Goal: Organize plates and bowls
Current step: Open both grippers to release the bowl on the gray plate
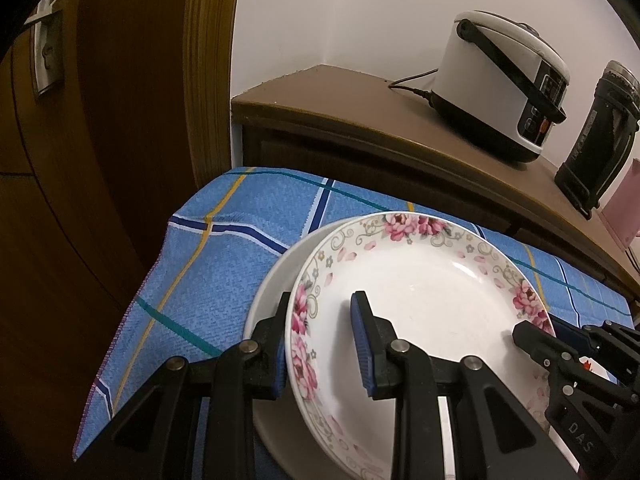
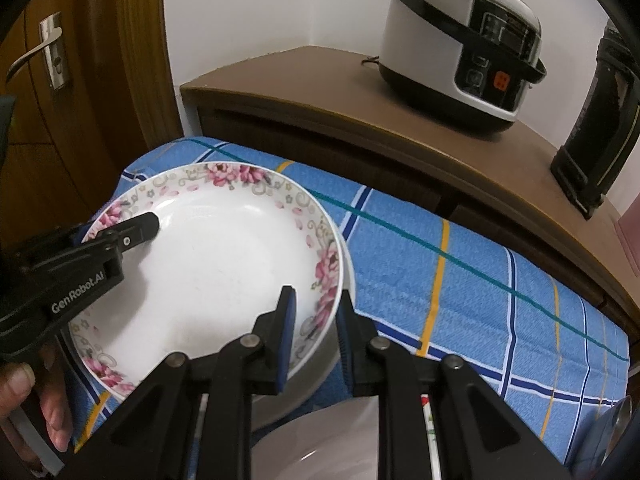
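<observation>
Two dishes: my floral plate point(image 1: 420, 292) sits tilted over a plain white plate point(image 1: 272, 288), both on the blue checked cloth point(image 1: 224, 248).
Floral plate, place: in the left wrist view it fills the 5 o'clock part of the frame; in the right wrist view it lies toward 9 o'clock point(image 2: 216, 264).
Left gripper point(image 1: 320, 344): my two blue-padded fingers straddle the floral rim, one outside and one inside the bowl of the plate. I cannot tell whether the pads are pressing it.
Right gripper point(image 2: 316, 340): my fingers straddle the opposite rim of the same plate, one finger inside, one outside. The grip itself is not clear to me.
White plate: its edge shows beyond the floral rim at 9 o'clock in the left wrist view.
Near dish: another pale dish point(image 2: 332, 440) shows at 6 o'clock in the right wrist view, partly hidden by my gripper.
Cabinet point(image 1: 360, 108): brown, behind the cloth.
Rice cooker point(image 1: 504, 80): on the cabinet at 1 o'clock.
Black appliance point(image 1: 600, 136): just beside the cooker, at 3 o'clock.
Door point(image 2: 52, 80): wooden, with a metal handle, at 10 o'clock.
</observation>
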`<move>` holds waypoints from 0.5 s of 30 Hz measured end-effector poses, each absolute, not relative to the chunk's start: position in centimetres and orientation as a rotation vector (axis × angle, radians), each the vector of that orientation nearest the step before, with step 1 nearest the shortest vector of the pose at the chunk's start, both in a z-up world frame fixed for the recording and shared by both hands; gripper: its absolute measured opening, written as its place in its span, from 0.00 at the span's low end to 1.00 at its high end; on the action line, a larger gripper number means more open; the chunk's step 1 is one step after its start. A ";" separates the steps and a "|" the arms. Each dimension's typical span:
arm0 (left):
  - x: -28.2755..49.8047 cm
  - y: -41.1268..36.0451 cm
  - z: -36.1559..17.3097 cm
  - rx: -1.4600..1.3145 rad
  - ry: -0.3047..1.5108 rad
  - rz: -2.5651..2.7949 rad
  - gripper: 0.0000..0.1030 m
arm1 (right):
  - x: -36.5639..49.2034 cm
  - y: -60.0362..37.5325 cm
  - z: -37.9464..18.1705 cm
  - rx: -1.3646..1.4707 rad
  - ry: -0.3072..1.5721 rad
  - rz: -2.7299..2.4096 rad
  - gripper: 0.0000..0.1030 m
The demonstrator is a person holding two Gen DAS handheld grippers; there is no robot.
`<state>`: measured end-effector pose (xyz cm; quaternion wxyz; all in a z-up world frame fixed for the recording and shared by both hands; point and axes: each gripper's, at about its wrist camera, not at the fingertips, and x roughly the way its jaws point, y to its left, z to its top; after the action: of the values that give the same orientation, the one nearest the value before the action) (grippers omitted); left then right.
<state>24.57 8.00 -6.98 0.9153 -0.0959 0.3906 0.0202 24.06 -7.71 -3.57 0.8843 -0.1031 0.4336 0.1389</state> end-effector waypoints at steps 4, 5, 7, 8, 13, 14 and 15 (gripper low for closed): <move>24.5 8.0 -7.1 -0.202 0.805 0.040 0.29 | 24.1 -7.6 -3.6 -0.220 0.906 0.292 0.20; 24.5 8.1 -7.1 -0.204 0.806 0.039 0.29 | 24.1 -7.6 -3.7 -0.221 0.908 0.293 0.20; 24.4 8.1 -7.2 -0.204 0.806 0.039 0.29 | 24.1 -7.5 -3.8 -0.221 0.909 0.292 0.20; 24.4 8.1 -7.2 -0.204 0.807 0.037 0.29 | 24.2 -7.5 -3.8 -0.222 0.911 0.292 0.20; 24.3 8.0 -7.4 -0.201 0.814 0.039 0.30 | 24.3 -7.2 -4.2 -0.229 0.918 0.292 0.20; 24.3 7.9 -7.4 -0.200 0.814 0.039 0.30 | 24.3 -7.2 -4.2 -0.230 0.918 0.291 0.20; 24.3 7.9 -7.4 -0.198 0.815 0.039 0.31 | 24.3 -7.1 -4.2 -0.231 0.918 0.291 0.20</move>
<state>24.27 7.89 -7.41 0.9132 -0.0963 0.3956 0.0189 24.31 -7.14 -4.22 0.8799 -0.1106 0.4404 0.1396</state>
